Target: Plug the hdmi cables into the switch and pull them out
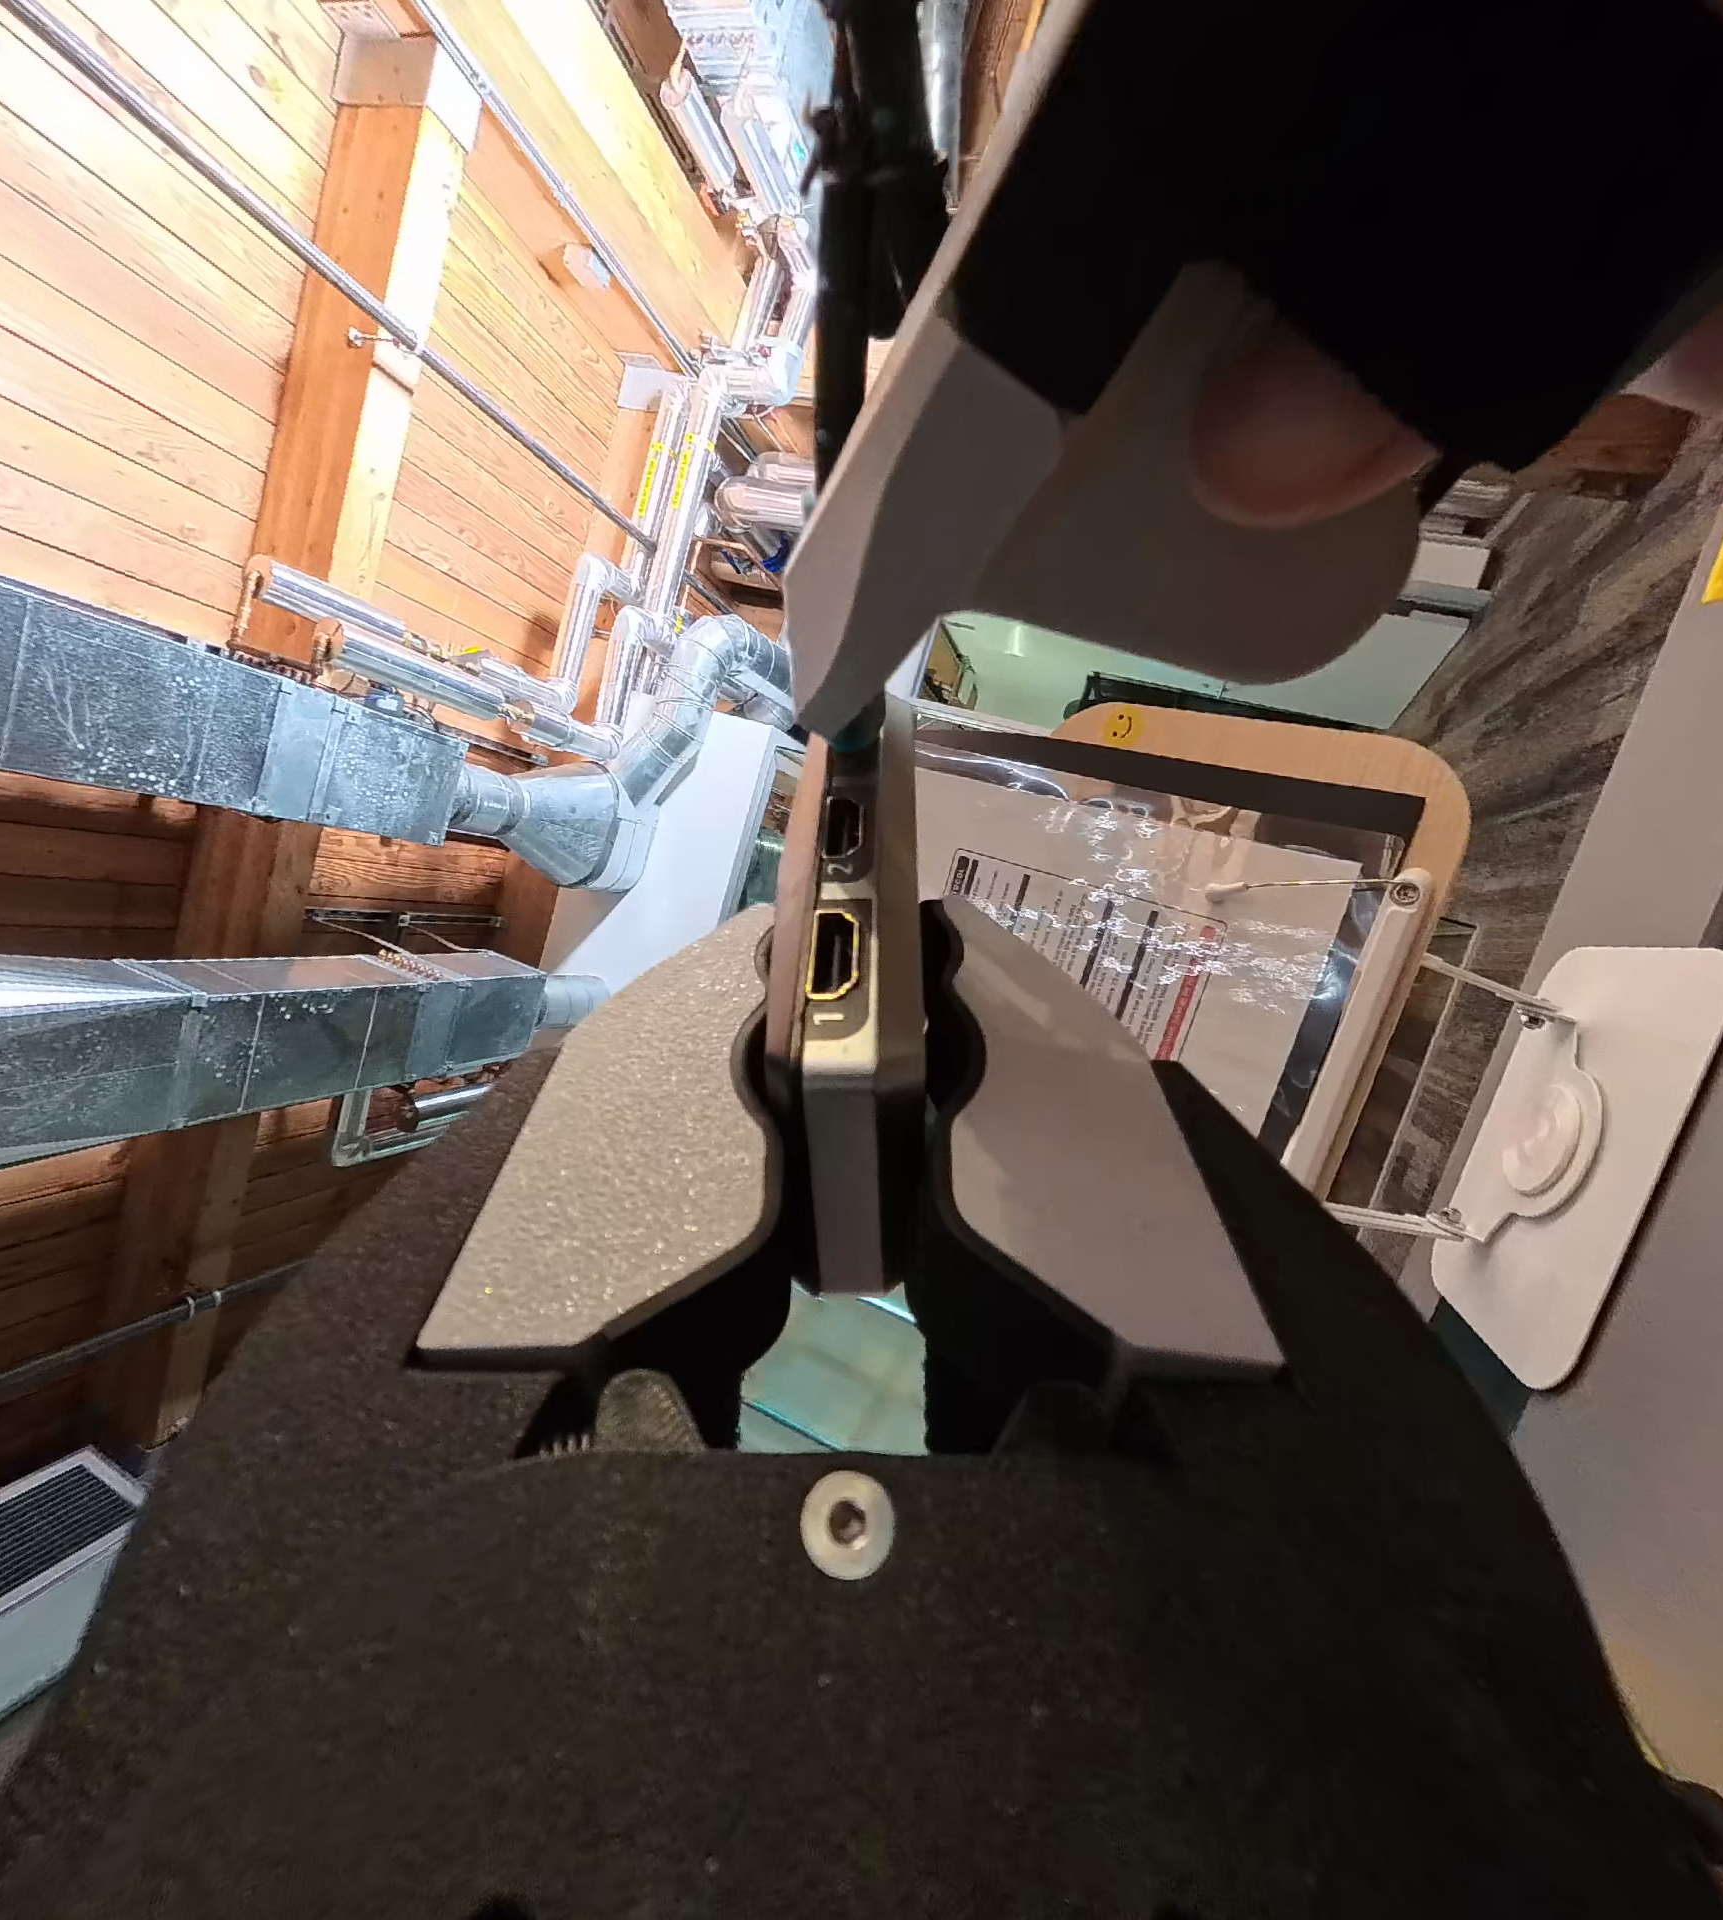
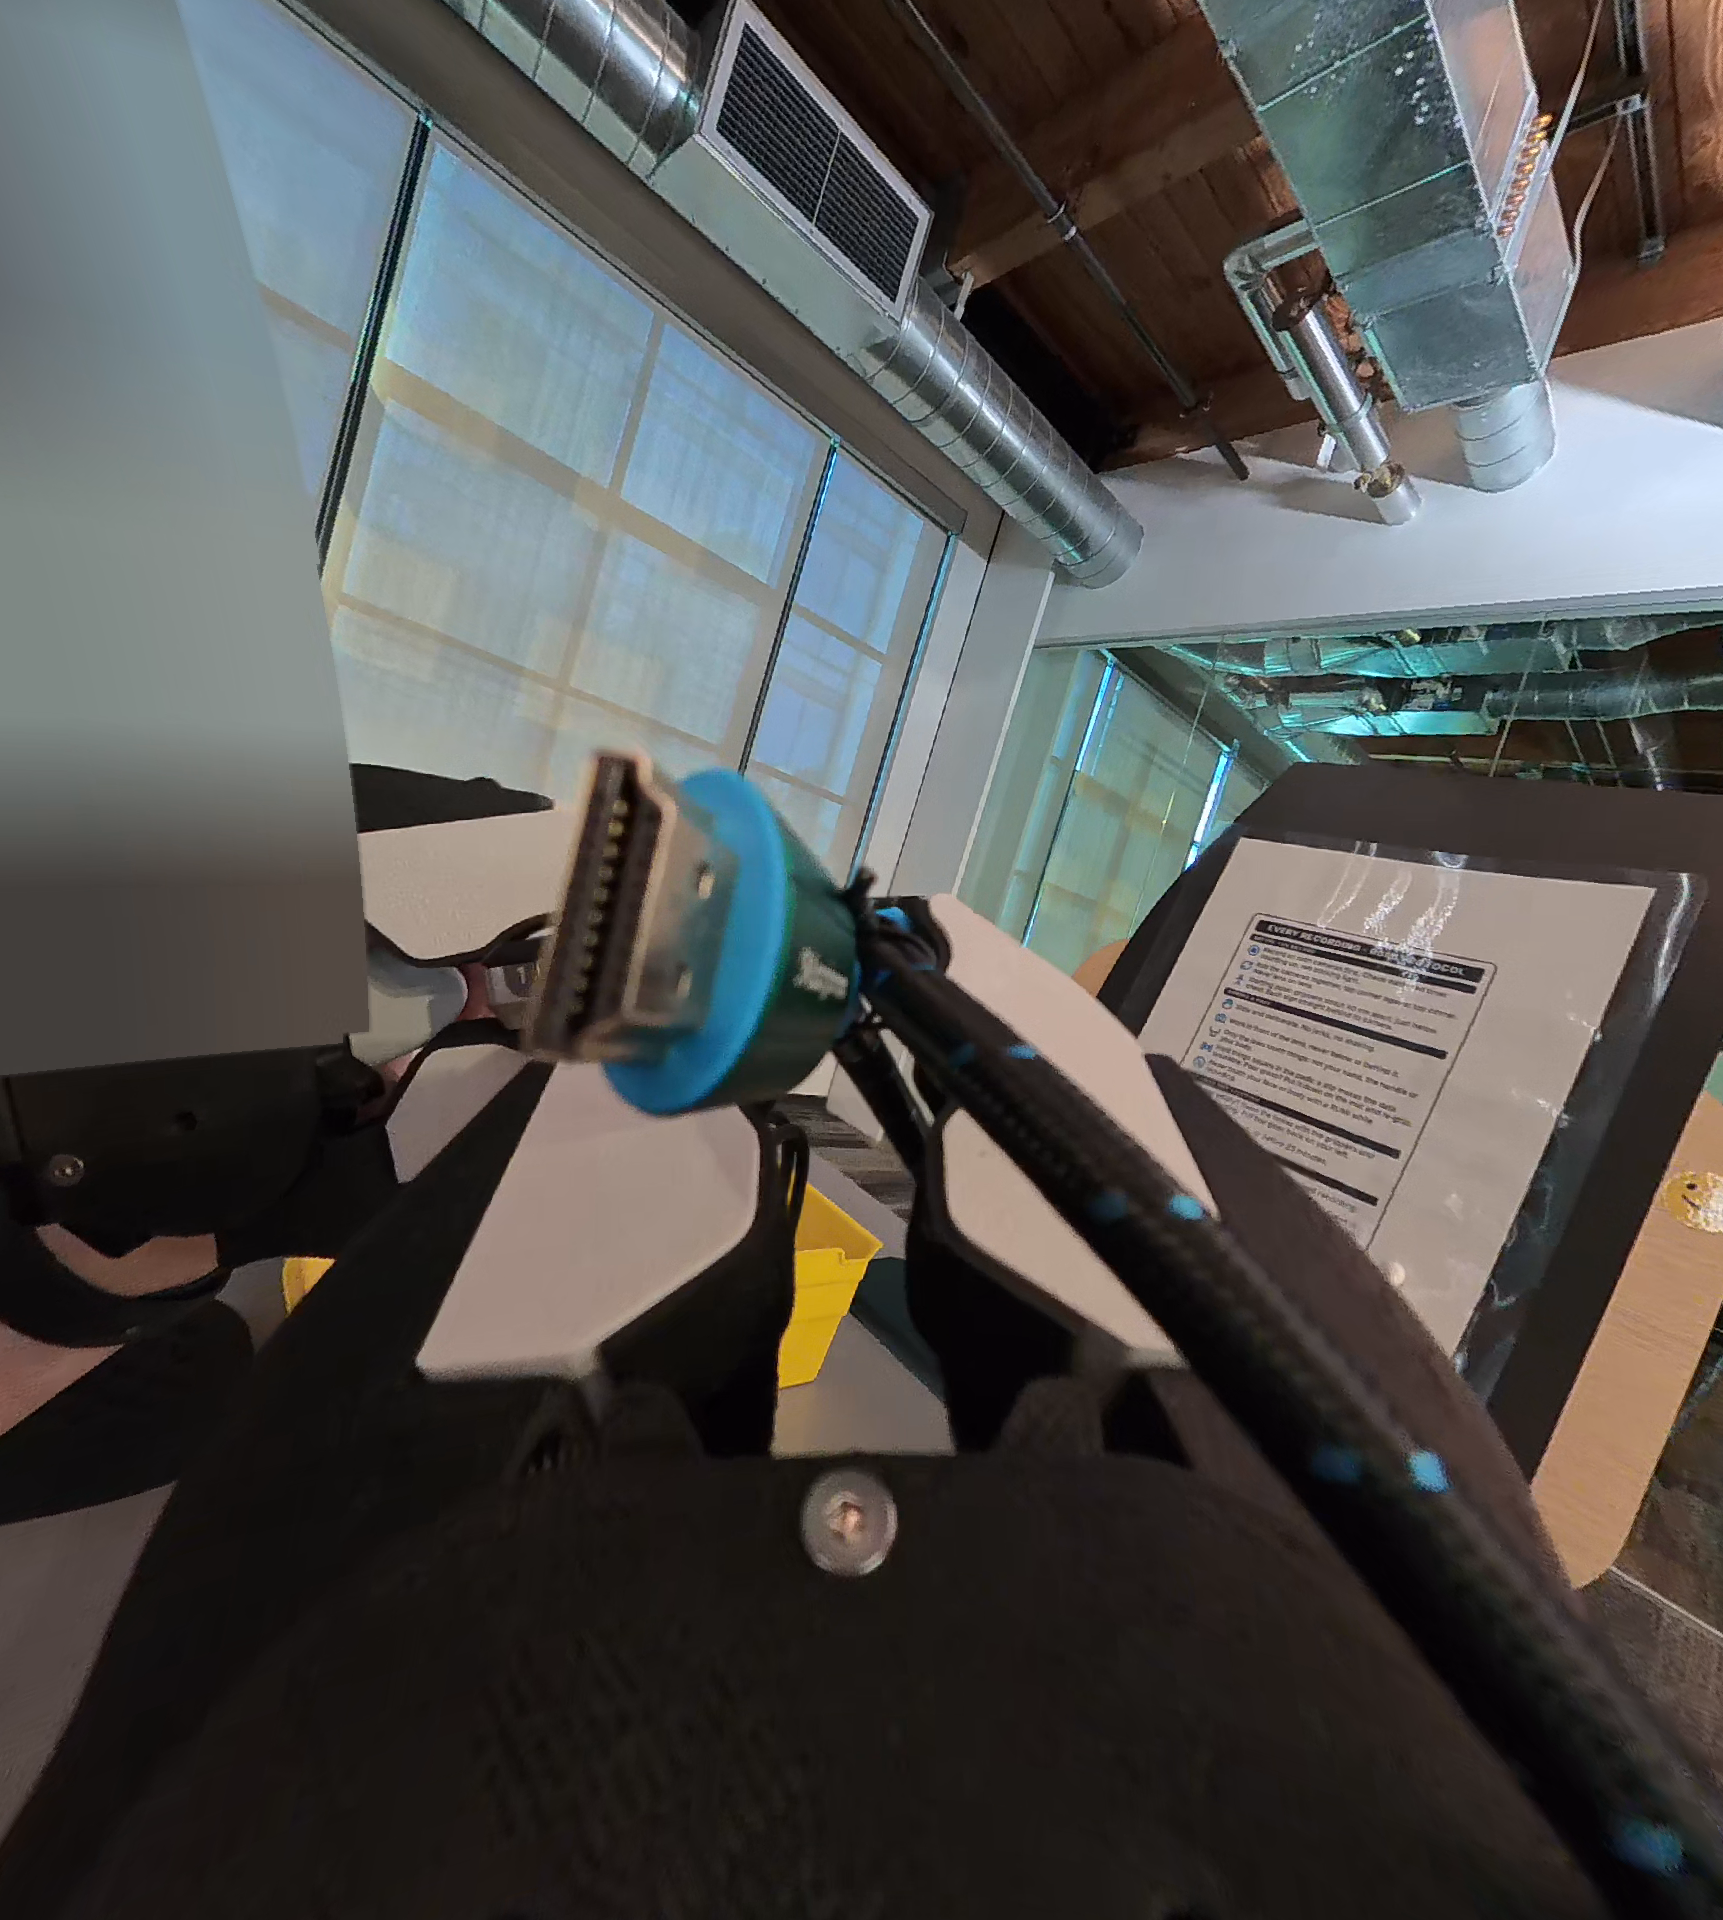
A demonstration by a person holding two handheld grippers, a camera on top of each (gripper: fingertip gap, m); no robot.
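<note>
My left gripper (image 1: 849,997) is shut on the HDMI switch (image 1: 841,1164), a slim dark grey box held edge-on. Its two nearest ports (image 1: 836,951) are empty. My right gripper (image 2: 769,997) is shut on an HDMI plug (image 2: 732,956) with a blue and green housing. The plug's metal end is bare and points up-left. Its black braided cable (image 2: 1148,1205) runs back over the right finger. In the left wrist view the right gripper's white fingers (image 1: 909,499) hold the teal plug (image 1: 855,740) right at the switch's far end; I cannot tell whether they touch.
A wooden stand with a laminated sheet (image 1: 1148,894) stands behind the switch and shows in the right wrist view (image 2: 1356,1049) too. A yellow bin (image 2: 826,1288) sits on the grey table below. A person's gloved hand (image 1: 1283,436) holds the right gripper. Ducts and windows are far behind. The grippers are tip to tip, or close to it.
</note>
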